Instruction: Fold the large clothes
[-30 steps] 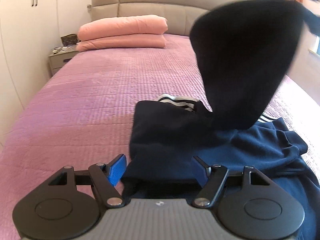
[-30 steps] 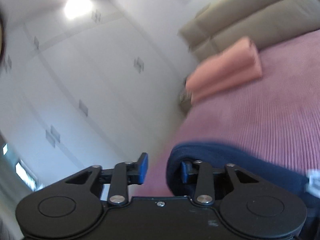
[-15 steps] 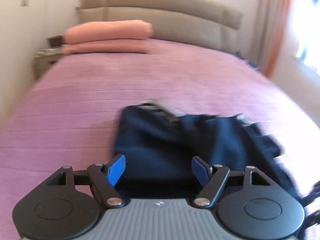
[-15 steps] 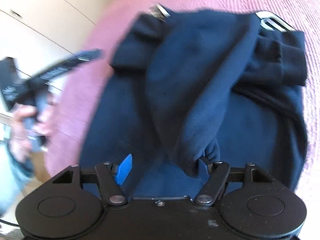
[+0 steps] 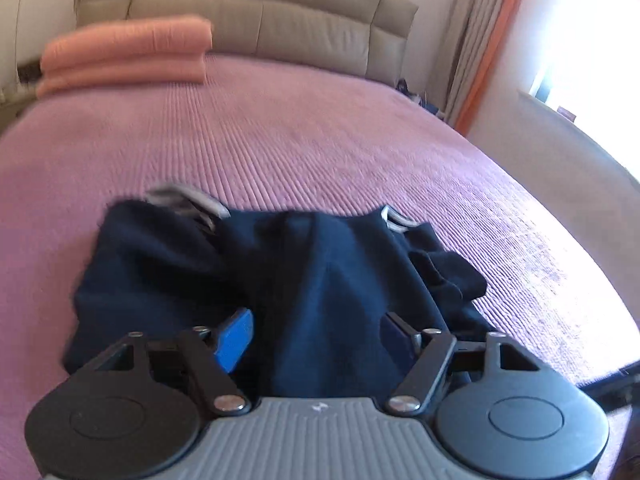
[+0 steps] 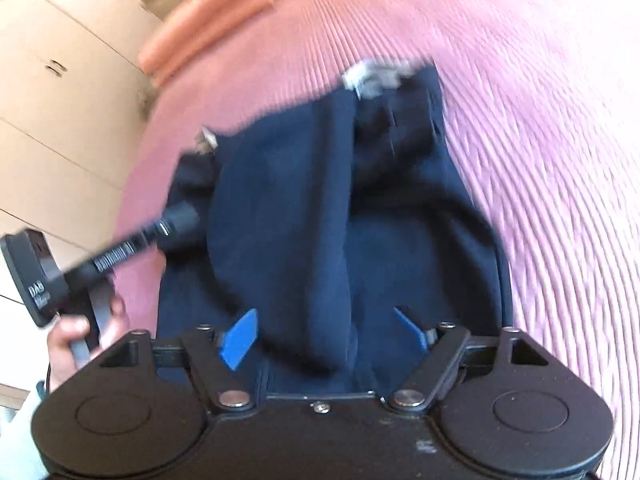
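A navy garment point(image 5: 280, 280) with white stripes lies partly folded on the pink bedspread point(image 5: 320, 140). It also shows in the right wrist view point(image 6: 320, 220), with a long fold laid down its middle. My left gripper point(image 5: 316, 334) is open just above the garment's near edge, with cloth between the spread fingers. My right gripper point(image 6: 326, 332) is open over the near edge too, and the cloth lies loose between its blue pads point(image 6: 240, 336). The left gripper's handle point(image 6: 100, 264) and the hand holding it show at the left of the right wrist view.
Folded pink bedding point(image 5: 124, 56) lies by the beige headboard point(image 5: 260, 24) at the far end of the bed. A curtain point(image 5: 472, 40) and a bright window stand at the right. White wardrobe doors point(image 6: 52, 100) run along the bed's left side.
The right gripper swung the lifted part of the garment down onto the rest and let it go. The left gripper moved forward over the cloth. Both views are blurred by motion.
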Action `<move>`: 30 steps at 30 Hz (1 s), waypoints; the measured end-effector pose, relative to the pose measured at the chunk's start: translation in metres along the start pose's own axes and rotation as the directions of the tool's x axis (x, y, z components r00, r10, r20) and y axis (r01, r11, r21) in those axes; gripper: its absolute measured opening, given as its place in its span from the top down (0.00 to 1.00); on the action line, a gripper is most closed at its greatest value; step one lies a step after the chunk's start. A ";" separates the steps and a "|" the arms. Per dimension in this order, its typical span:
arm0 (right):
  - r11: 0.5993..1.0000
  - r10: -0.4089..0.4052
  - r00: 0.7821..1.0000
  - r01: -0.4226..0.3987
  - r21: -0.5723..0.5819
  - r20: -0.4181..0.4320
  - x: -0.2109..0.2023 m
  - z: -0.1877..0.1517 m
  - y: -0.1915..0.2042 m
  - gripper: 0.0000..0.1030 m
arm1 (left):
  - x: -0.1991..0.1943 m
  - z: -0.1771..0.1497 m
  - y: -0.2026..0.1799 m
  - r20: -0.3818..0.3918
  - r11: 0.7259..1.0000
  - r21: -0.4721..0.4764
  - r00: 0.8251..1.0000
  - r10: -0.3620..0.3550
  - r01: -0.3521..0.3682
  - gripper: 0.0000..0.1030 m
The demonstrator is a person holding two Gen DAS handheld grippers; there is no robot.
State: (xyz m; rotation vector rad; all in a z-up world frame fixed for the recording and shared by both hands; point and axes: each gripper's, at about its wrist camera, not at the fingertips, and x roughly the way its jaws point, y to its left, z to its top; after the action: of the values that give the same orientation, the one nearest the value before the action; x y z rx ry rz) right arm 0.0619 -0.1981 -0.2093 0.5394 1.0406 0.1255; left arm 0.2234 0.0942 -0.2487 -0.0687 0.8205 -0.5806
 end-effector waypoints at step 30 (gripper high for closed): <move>0.987 -0.082 0.979 0.054 -0.152 -0.184 0.057 -0.041 0.018 0.94 | 0.026 -0.091 0.012 -0.294 0.978 -0.177 0.954 0.058 -0.114 0.90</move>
State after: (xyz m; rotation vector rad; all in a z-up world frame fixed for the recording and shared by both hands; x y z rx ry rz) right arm 0.0589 -0.1477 -0.2618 0.3628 1.2244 0.1937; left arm 0.1788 0.1058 -0.3318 -0.1264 1.1566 -0.4315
